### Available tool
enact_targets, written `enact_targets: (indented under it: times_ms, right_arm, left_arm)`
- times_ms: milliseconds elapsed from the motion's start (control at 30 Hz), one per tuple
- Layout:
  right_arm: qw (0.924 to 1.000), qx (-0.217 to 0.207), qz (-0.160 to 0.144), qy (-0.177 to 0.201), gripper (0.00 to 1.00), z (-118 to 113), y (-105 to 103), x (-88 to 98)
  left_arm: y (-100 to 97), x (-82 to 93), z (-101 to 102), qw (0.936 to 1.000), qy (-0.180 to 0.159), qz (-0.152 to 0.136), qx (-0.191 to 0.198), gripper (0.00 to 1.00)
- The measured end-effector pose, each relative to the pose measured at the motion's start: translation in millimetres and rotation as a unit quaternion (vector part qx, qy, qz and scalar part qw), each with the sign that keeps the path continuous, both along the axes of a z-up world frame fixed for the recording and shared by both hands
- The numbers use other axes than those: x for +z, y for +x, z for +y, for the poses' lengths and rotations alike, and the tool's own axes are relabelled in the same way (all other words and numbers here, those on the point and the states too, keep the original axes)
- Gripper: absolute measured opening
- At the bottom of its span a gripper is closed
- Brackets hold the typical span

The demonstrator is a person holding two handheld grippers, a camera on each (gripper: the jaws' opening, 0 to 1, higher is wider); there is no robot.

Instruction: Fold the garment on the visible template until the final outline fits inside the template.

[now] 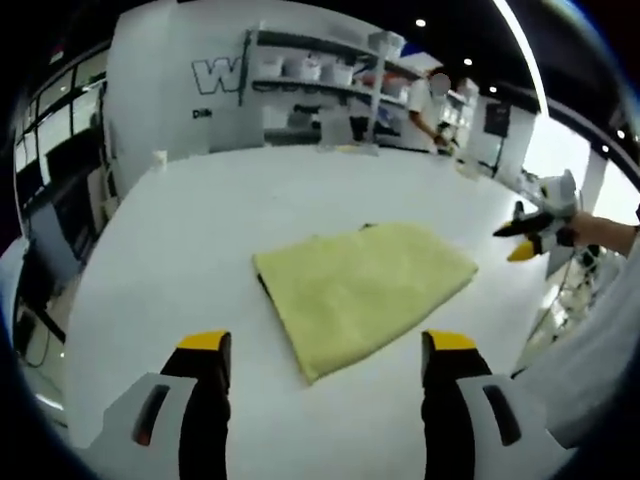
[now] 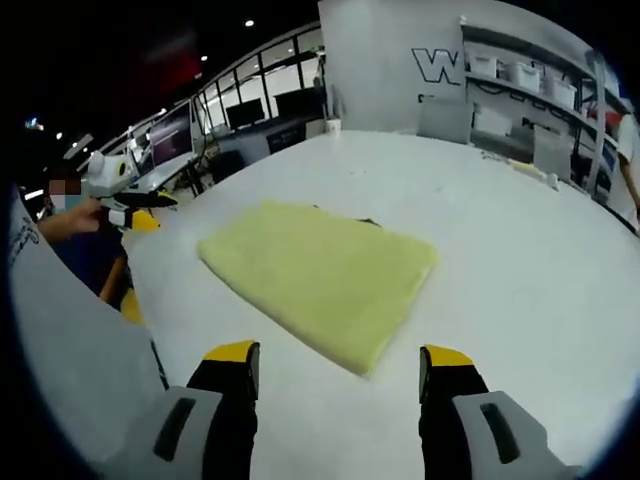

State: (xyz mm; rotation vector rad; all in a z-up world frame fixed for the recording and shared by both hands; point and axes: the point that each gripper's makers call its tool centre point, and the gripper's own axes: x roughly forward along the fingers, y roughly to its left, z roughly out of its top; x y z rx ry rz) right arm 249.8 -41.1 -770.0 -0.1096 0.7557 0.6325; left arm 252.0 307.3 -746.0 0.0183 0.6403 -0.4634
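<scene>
A folded yellow garment lies flat on a white table, ahead of the left gripper and clear of its tips. In the left gripper view its long axis runs from near-left to far-right. The fabric looks soft and fuzzy, roughly rectangular. Both yellow-tipped jaws stand wide apart, holding nothing. In the right gripper view the garment lies just beyond the right gripper, also spread and empty
</scene>
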Motion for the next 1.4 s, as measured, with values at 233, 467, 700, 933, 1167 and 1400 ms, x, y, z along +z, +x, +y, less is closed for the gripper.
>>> enact_targets:
  times_ms: [233, 467, 700, 933, 1167, 1400]
  right_arm:
    - [1.0000, 0.007, -0.001, 0.005, 0.62, 2.1, -0.6, 1.4]
    - [1.0000, 0.004, 0.008, 0.003, 0.60, -0.8, -1.5, -2.1]
    - [0.9999, 0.003, 0.012, 0.003, 0.60, -1.4, -3.0, -2.7]
    - [0.9999, 0.006, 0.014, 0.004, 0.59, 0.0, -0.6, -3.5]
    - [0.9998, 0.010, 0.014, 0.003, 0.59, -0.2, 2.2, -4.3]
    - [0.9998, 0.013, 0.014, 0.004, 0.59, -1.9, 3.6, -3.5]
  left_arm:
    - [-4.1, -0.3, -2.5, 1.0000, 0.001, 0.002, -0.001, 0.72]
    - [-5.9, -3.4, -2.1, 1.0000, 0.004, 0.009, 0.000, 0.72]
    - [-3.1, -5.4, -2.6, 0.9999, 0.002, 0.012, 0.003, 0.71]
    - [-2.6, -6.2, 0.1, 0.9999, -0.001, 0.012, 0.011, 0.70]
    - [-5.2, -8.2, 5.2, 0.9997, 0.000, 0.014, 0.022, 0.70]
    - [6.9, 7.4, 42.5, 0.9978, 0.011, 0.001, 0.066, 0.72]
